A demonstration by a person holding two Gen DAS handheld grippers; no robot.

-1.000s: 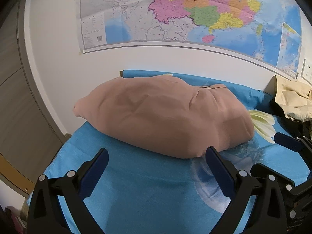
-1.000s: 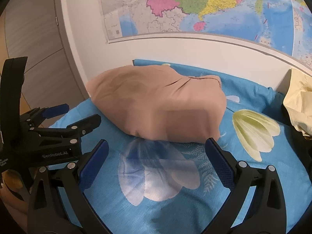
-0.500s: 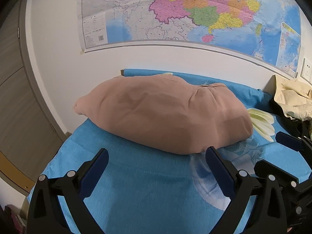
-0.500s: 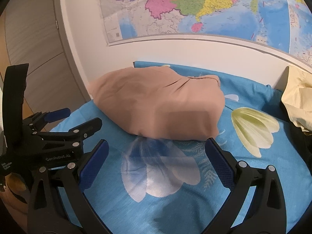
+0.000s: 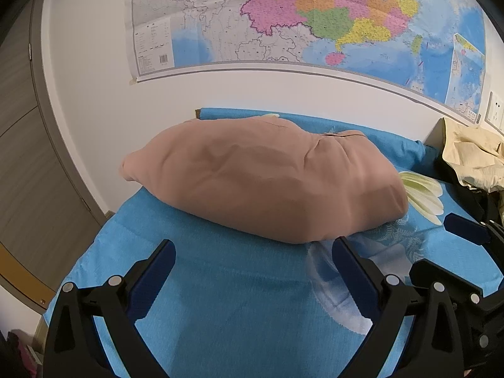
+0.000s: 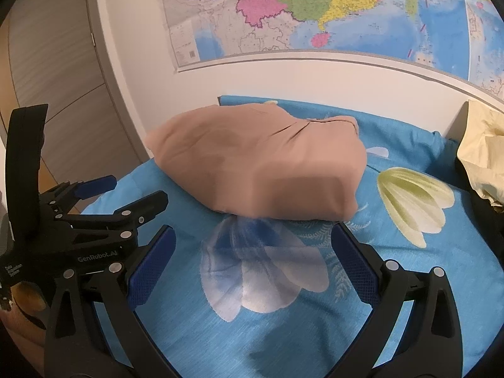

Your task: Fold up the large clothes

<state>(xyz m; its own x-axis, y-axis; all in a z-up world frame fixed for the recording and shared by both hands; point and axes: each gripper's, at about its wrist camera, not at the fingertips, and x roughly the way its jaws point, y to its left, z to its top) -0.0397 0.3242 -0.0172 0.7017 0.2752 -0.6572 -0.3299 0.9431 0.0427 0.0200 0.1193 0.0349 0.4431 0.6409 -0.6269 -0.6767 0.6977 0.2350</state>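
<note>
Left hand-held gripper (image 5: 252,260) and right hand-held gripper (image 6: 252,245) wide apart, empty, near folded garment (image 5: 267,186).

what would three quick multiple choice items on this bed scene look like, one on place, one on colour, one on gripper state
1. Where does the folded tan garment lie?
A. on the blue sheet, near the wall
B. on the floor
C. draped over a chair

2. What colour are the pads on the fingers?
A. red
B. dark blue
C. white

3. How do the two grippers stand?
A. both shut on the garment
B. one open, one shut
C. both open, holding nothing

Answers:
1 A, the garment rests on the blue sheet below the wall map.
2 B, the pads show dark blue in both wrist views.
3 C, the left gripper and right gripper have fingers spread wide with only sheet between them.
</note>
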